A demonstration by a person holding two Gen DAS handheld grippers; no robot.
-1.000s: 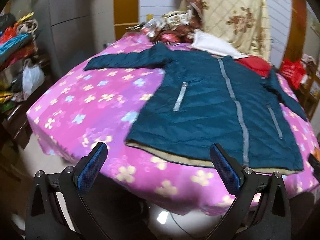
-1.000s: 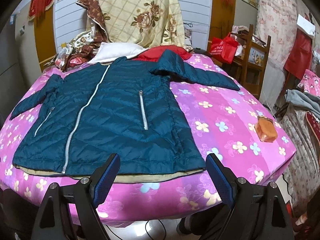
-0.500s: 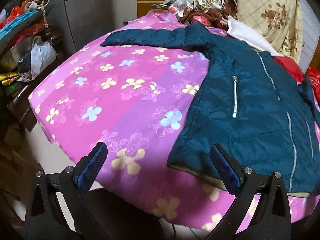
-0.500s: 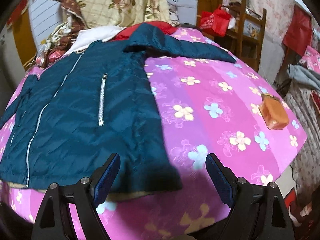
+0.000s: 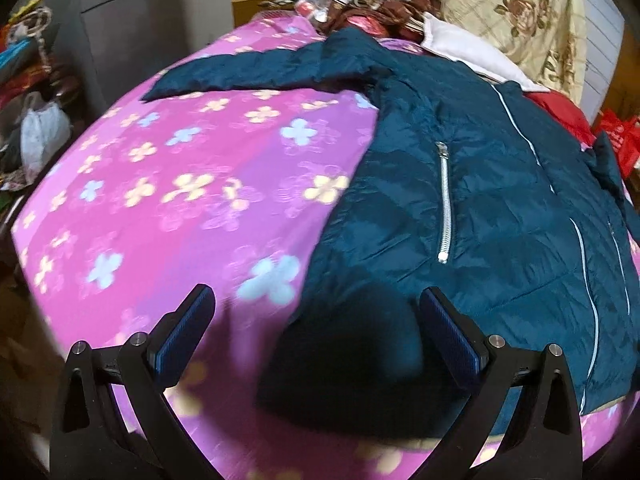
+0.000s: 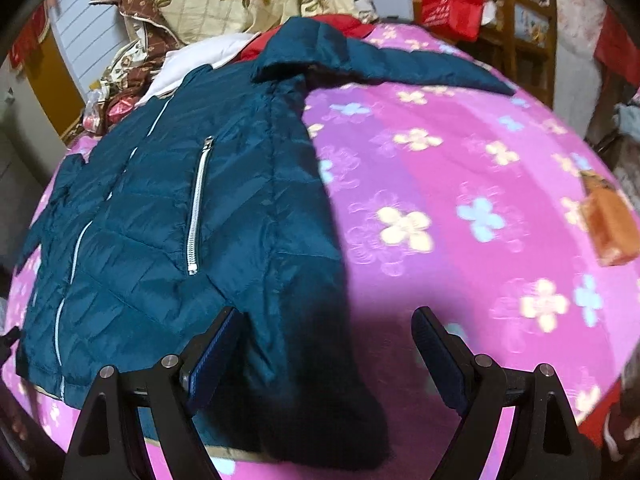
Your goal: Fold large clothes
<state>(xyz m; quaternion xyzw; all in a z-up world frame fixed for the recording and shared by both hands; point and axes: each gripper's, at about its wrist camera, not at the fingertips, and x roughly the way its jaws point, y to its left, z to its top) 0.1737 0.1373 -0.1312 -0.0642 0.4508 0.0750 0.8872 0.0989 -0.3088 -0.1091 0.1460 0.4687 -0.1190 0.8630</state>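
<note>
Jacket point(image 5: 500, 208) flat on bed point(image 5: 180, 200); hem corners between spread jaws of left gripper point(image 5: 316, 334) and right gripper point(image 6: 326, 352), neither pinching.

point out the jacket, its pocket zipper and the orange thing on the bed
jacket point(image 6: 160, 216), right wrist view, quilted front panel
pocket zipper point(image 5: 445, 208), left wrist view, middle of the silver teeth
orange thing point(image 6: 610, 224), right wrist view, its top face

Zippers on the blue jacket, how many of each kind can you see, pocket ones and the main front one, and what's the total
Pocket zippers: 2, one on the jacket's left-gripper side, one on its right-gripper side.
Front zipper: 1.
Total: 3.
</note>
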